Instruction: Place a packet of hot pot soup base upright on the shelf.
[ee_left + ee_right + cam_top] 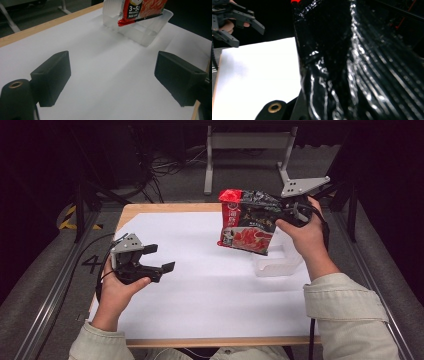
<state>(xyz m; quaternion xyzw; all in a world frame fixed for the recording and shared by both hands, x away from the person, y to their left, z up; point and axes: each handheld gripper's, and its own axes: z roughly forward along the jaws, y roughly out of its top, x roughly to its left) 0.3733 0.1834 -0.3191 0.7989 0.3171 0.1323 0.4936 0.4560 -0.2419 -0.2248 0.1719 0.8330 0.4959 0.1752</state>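
Near left, our left gripper hovers agape; far right, our right gripper clamps a snack packet above a clear tray.

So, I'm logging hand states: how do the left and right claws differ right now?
The left claw is open and empty, low over the white sheet; the right claw is shut on the red-and-black packet, held up above the clear tray. Both are hand-held.

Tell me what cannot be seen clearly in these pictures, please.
- Right gripper jaws: high view, hidden behind the red and black packet; right gripper view, covered by its glossy back.
- Packet's small print: blurred.
- Clear plastic tray: partly hidden by the packet, high view.
- Packet's top: cut off, left gripper view.
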